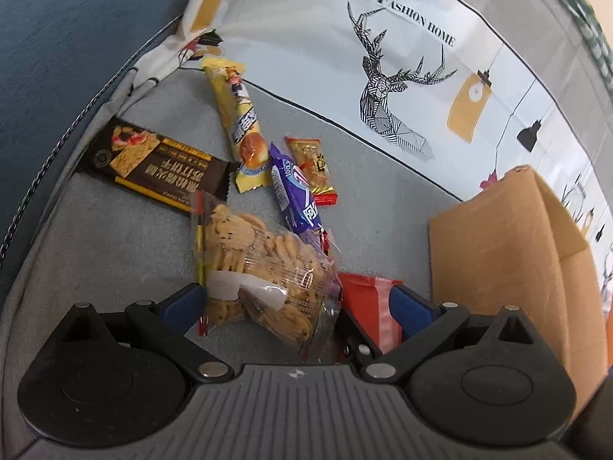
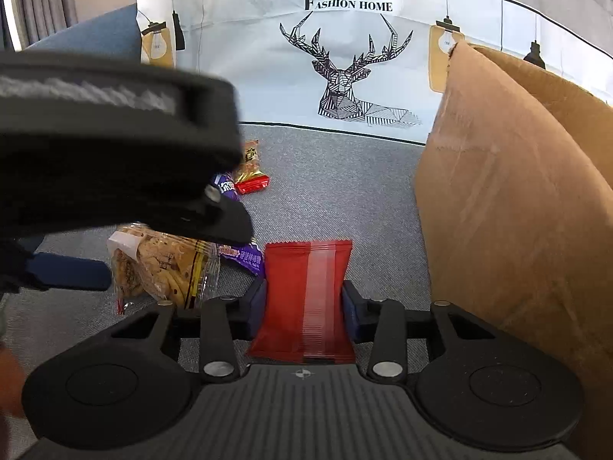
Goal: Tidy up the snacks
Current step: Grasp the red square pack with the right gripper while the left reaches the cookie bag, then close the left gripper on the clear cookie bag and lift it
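My left gripper [image 1: 297, 301] is open around a clear bag of biscuits [image 1: 264, 268] lying on the grey cloth; its blue pads stand apart from the bag's sides. My right gripper [image 2: 304, 303] is shut on a red snack packet [image 2: 308, 299], also seen in the left wrist view [image 1: 367, 306]. Beyond lie a purple packet [image 1: 295, 191], a small orange-red packet [image 1: 314, 168], a yellow packet [image 1: 241, 122] and a dark brown bar [image 1: 157, 161]. The left gripper's body [image 2: 115, 145] blocks the upper left of the right wrist view.
An open cardboard box [image 1: 517, 260] stands at the right, close to the right gripper [image 2: 517, 211]. A cushion with a deer print [image 2: 345, 65] stands behind the snacks. A blue sofa arm [image 1: 57, 38] is at the left.
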`<control>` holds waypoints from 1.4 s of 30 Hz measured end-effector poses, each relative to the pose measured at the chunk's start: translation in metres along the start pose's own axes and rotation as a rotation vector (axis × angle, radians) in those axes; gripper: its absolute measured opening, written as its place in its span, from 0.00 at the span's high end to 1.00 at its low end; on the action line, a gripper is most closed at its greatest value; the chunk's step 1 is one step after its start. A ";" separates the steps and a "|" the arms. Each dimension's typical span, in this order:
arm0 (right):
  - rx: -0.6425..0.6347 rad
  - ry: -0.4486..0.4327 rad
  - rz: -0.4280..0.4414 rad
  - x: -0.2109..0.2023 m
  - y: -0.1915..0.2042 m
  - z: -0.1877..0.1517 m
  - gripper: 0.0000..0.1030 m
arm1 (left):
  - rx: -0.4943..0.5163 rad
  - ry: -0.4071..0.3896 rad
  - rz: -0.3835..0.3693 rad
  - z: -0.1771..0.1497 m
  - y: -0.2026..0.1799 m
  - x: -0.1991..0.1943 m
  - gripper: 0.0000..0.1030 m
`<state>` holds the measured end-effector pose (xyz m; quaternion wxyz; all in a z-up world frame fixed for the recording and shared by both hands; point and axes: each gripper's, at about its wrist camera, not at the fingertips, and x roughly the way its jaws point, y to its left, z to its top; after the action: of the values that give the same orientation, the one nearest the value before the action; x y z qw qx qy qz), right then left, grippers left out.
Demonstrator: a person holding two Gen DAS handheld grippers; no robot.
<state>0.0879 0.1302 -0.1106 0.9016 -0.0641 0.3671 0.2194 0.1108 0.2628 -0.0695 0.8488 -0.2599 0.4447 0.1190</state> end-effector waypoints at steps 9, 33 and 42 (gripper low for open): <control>-0.055 -0.002 0.037 -0.026 0.001 -0.006 0.60 | 0.050 -0.050 0.040 -0.004 -0.003 -0.013 0.36; -0.221 0.120 0.294 -0.121 0.014 -0.058 0.58 | -0.236 -0.020 -0.008 -0.046 0.065 -0.092 0.55; -0.217 0.163 0.286 -0.103 0.010 -0.068 0.51 | -0.244 -0.004 0.009 -0.042 0.062 -0.082 0.22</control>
<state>-0.0253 0.0844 -0.0880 0.8163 -0.1258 0.4186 0.3775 0.0076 0.2946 -0.0430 0.8113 -0.3590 0.4264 0.1763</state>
